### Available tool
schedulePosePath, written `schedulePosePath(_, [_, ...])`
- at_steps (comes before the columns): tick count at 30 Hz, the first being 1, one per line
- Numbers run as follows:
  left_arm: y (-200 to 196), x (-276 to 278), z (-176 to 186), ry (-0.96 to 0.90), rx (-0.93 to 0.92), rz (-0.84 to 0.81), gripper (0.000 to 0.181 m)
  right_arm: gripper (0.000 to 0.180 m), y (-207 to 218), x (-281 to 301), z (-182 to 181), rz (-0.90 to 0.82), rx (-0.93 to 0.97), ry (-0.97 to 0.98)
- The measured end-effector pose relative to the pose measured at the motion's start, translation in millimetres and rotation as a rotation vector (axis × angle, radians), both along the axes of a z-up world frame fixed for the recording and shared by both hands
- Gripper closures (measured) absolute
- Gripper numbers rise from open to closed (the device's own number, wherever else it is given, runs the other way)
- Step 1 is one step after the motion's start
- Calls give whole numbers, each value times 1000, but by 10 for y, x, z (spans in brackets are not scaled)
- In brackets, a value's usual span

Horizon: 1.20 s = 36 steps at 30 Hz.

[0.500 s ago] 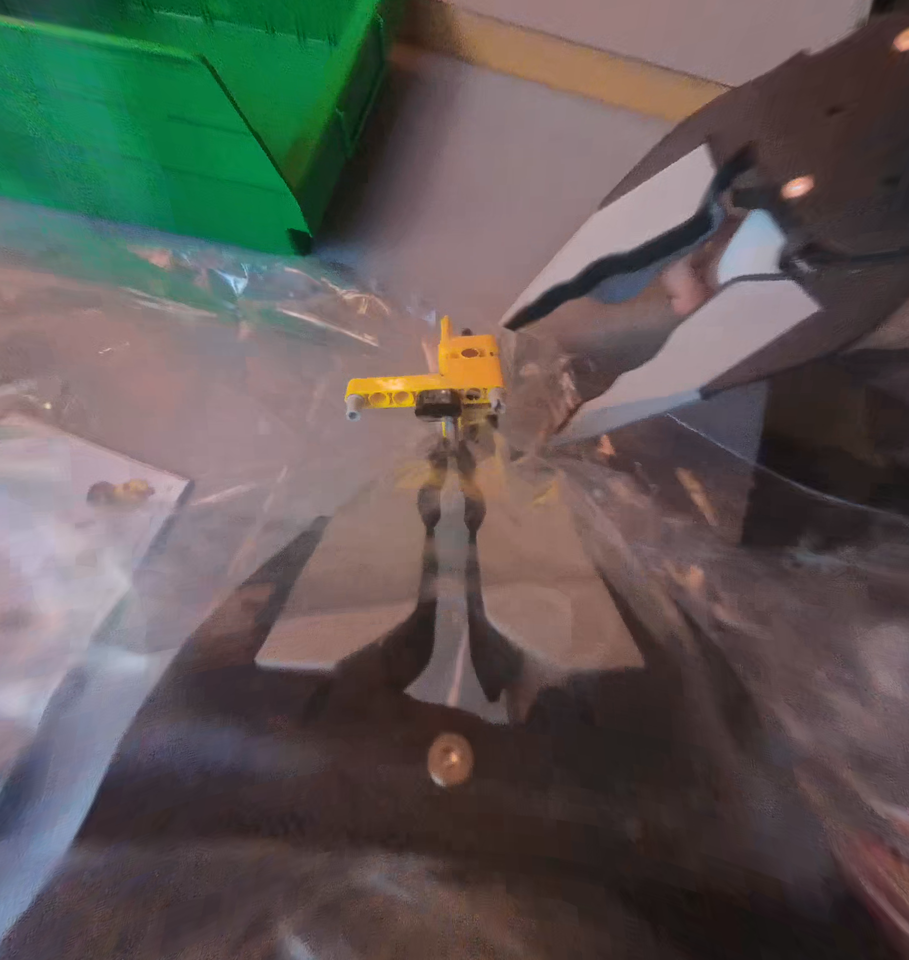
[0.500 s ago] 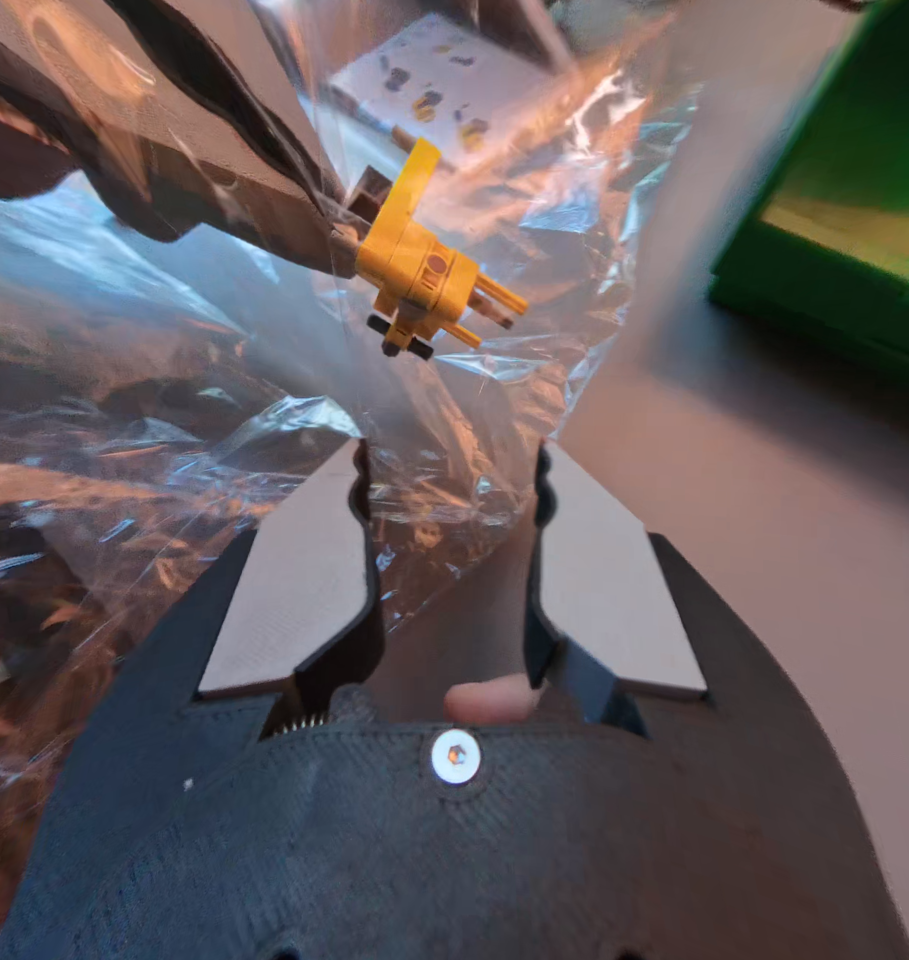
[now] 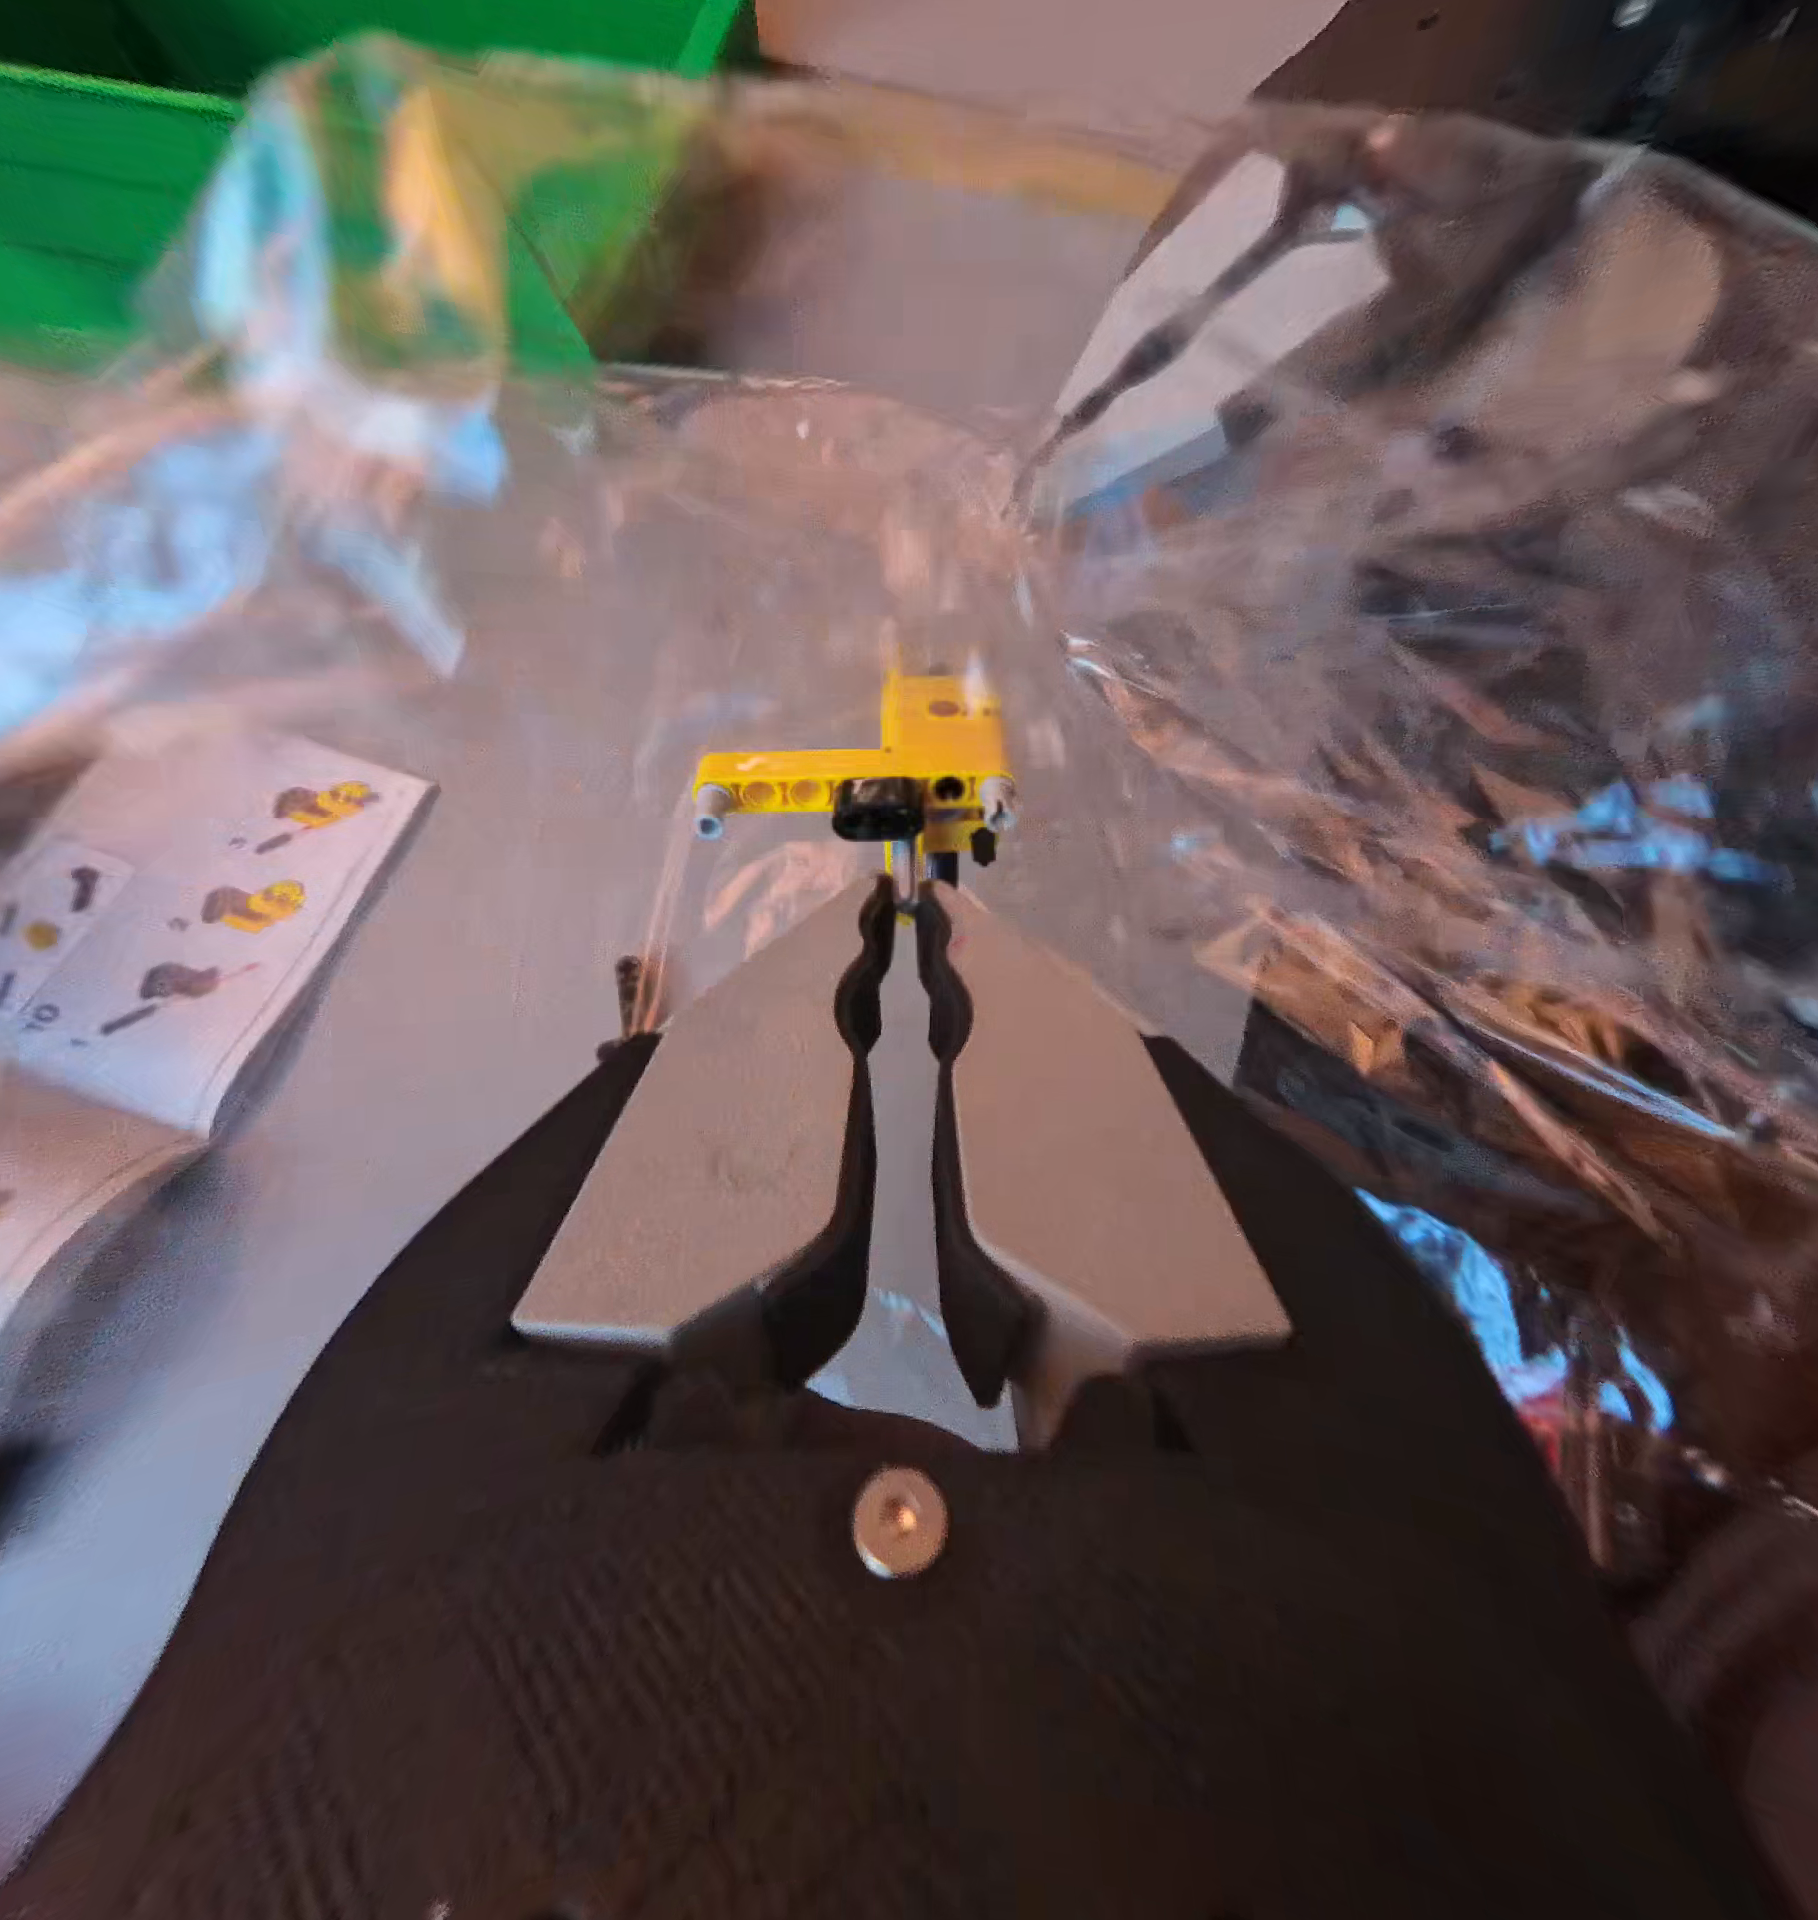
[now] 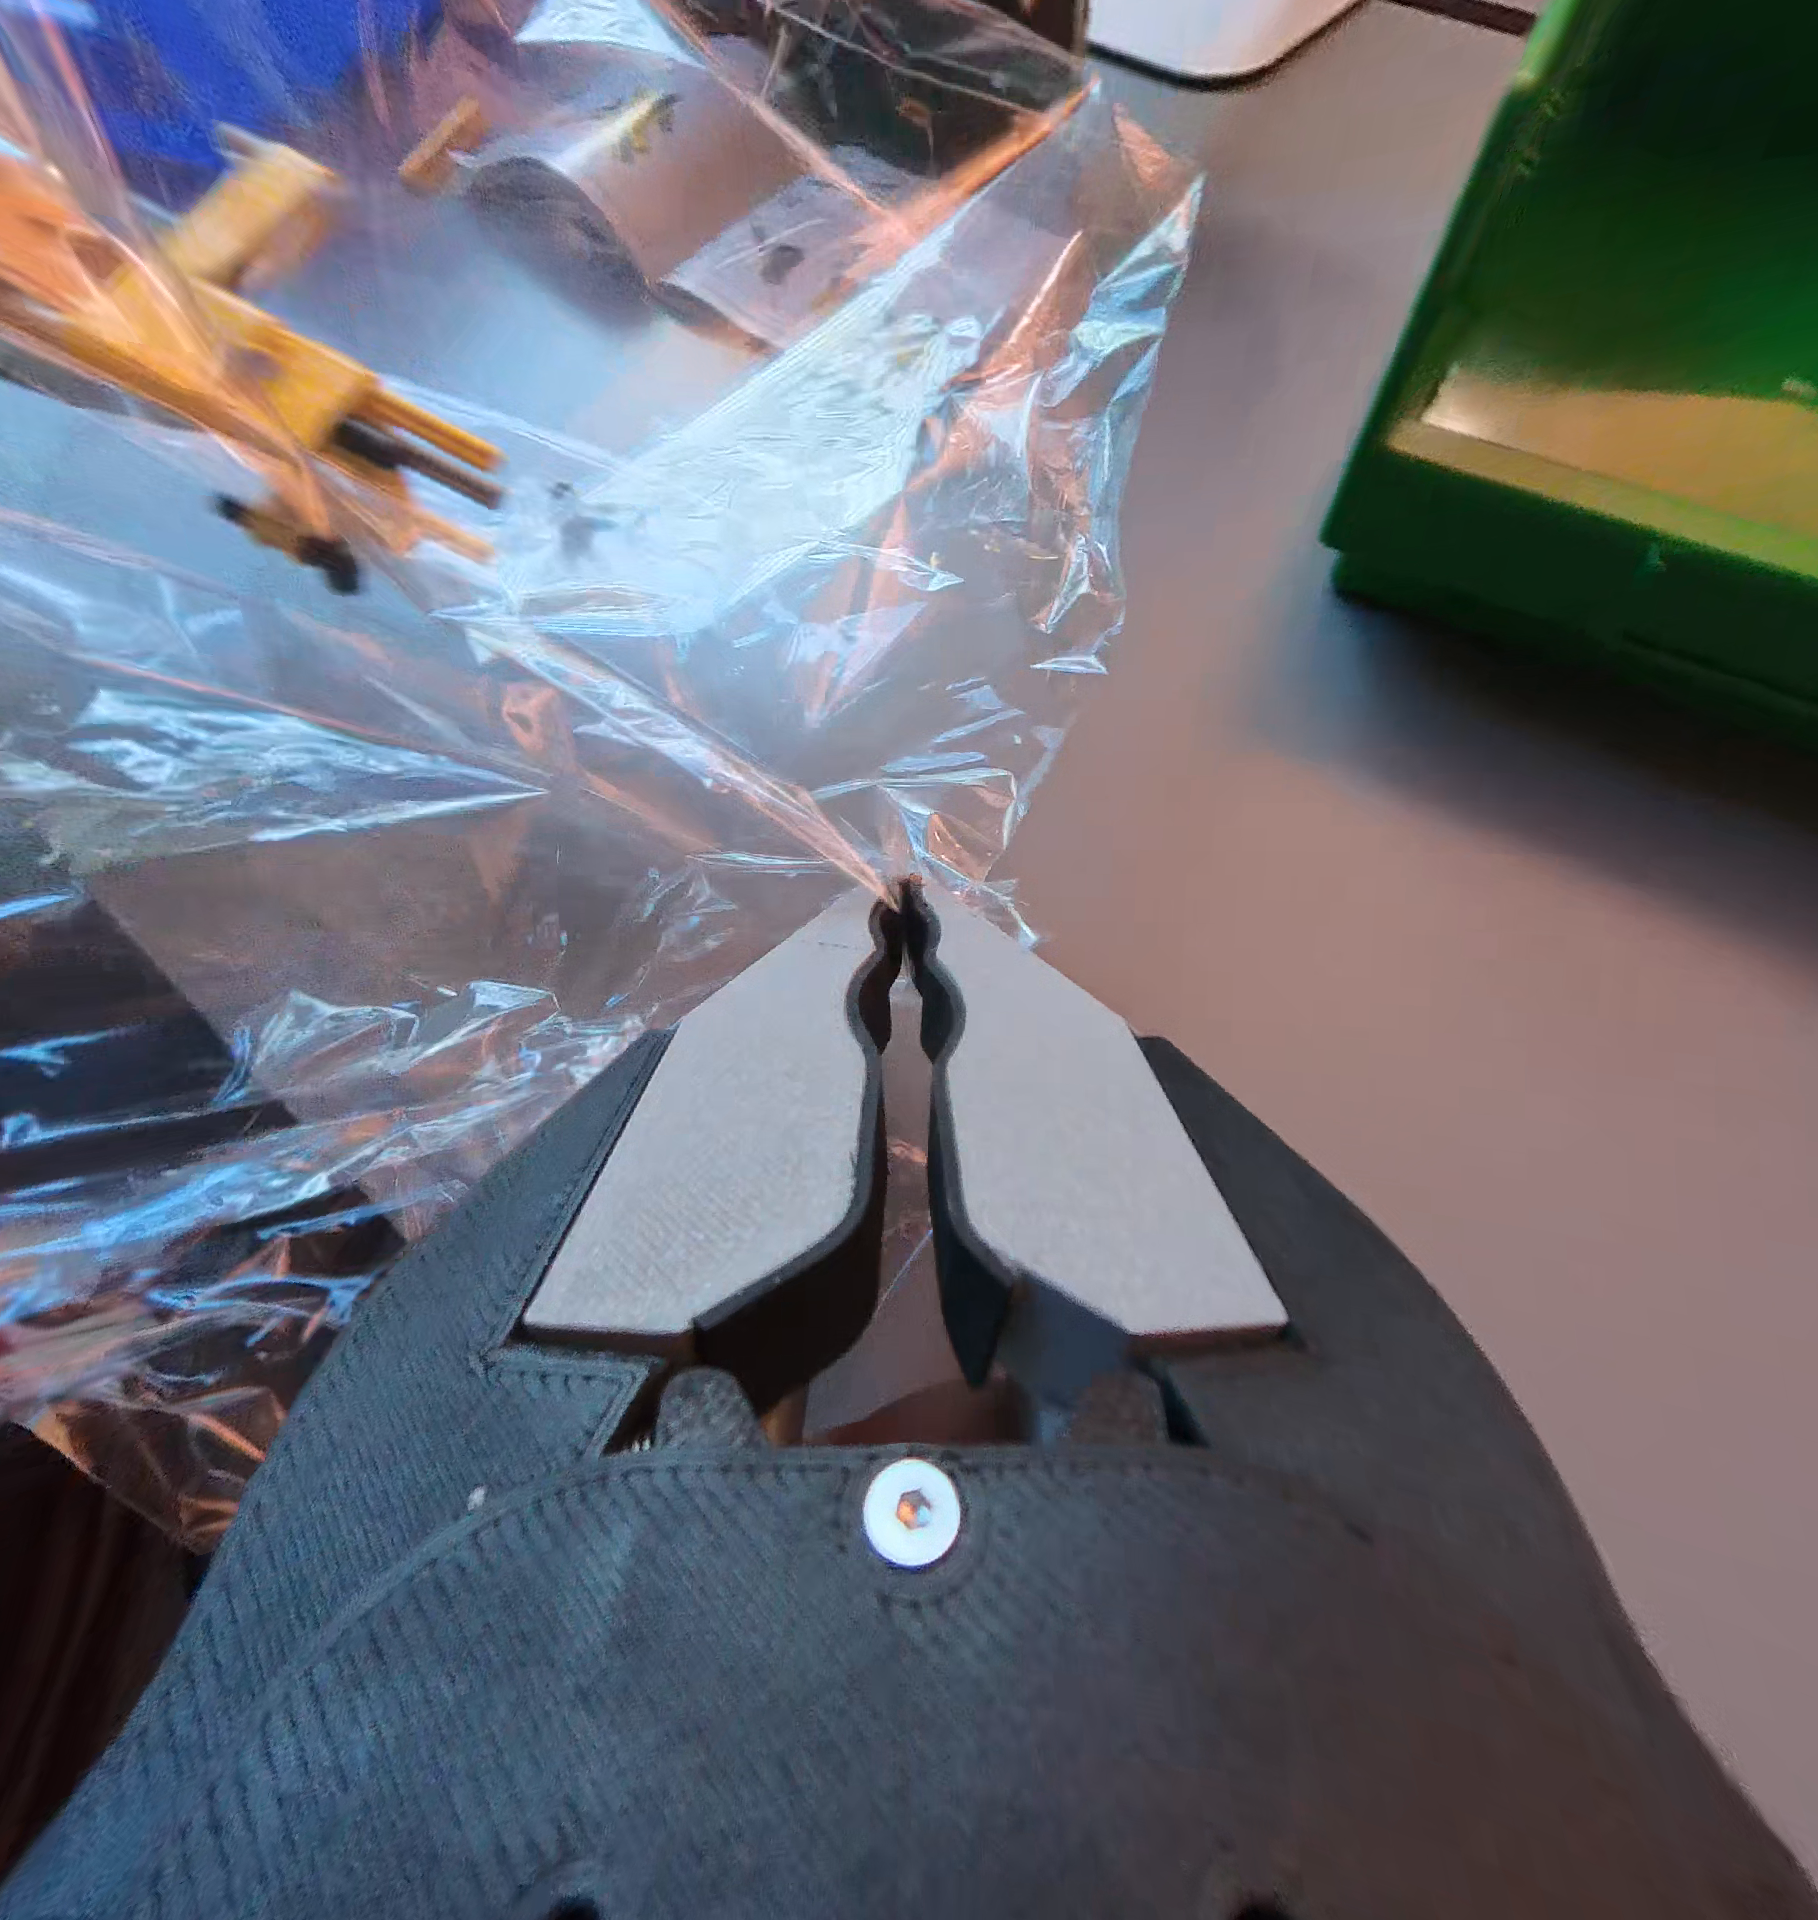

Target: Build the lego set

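Observation:
My left gripper [image 3: 907, 896] is shut on the lower pin of a small yellow lego assembly [image 3: 863, 774], an L-shaped beam with grey pins and a black connector, and holds it above the table. The assembly also shows blurred through plastic in the right wrist view [image 4: 292, 416]. My right gripper [image 4: 907, 902] is shut on an edge of a crumpled clear plastic bag [image 4: 614, 623], which spreads up and left. In the left wrist view the bag [image 3: 1456, 644] hangs at the right, and the right gripper behind it is blurred.
A green bin [image 4: 1663, 395] stands on the grey table at the right, and at the top left in the left wrist view [image 3: 74, 197]. An instruction booklet [image 3: 157, 925] lies on the table at the left. Bare table [image 4: 1456, 987] lies right of my right gripper.
My right gripper has closed on the plastic bag's edge. The bag has come off my left gripper and now hangs to its right. The left gripper still holds the yellow assembly.

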State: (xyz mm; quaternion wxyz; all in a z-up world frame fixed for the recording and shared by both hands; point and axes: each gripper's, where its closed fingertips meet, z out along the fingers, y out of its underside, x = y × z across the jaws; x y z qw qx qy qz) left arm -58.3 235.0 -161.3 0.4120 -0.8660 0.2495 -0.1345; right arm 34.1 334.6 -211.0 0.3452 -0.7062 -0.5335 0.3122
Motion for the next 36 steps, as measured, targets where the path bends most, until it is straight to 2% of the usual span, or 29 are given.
schedulePosePath(1, [-48,-23,52,-4,15,0,180,180,34,38,32,-24,-10,18])
schedulePosePath(5, [-250,-205,161,-11,40,22,180,180,218,206,222,-135,-64,107])
schedulePosePath(10, [-400,-669,282,-47,93,125,180,180,324,412,392,-178,-85,156])
schedulePosePath(15, [-370,-1069,165,-123,81,217,180,180,306,456,521,-180,-120,220])
schedulePosePath(21, [-486,-936,184,-419,8,69,180,180,278,445,423,-209,-125,192])
schedulePosePath(28, [-541,-1082,155,-516,10,80,180,180,298,487,469,-245,-101,192])
schedulePosePath(31, [-570,-1057,242,-627,13,48,180,180,352,571,493,-295,-77,196])
schedulePosePath(36, [-397,-1275,-57,-477,-3,181,180,180,428,744,543,-361,-27,203])
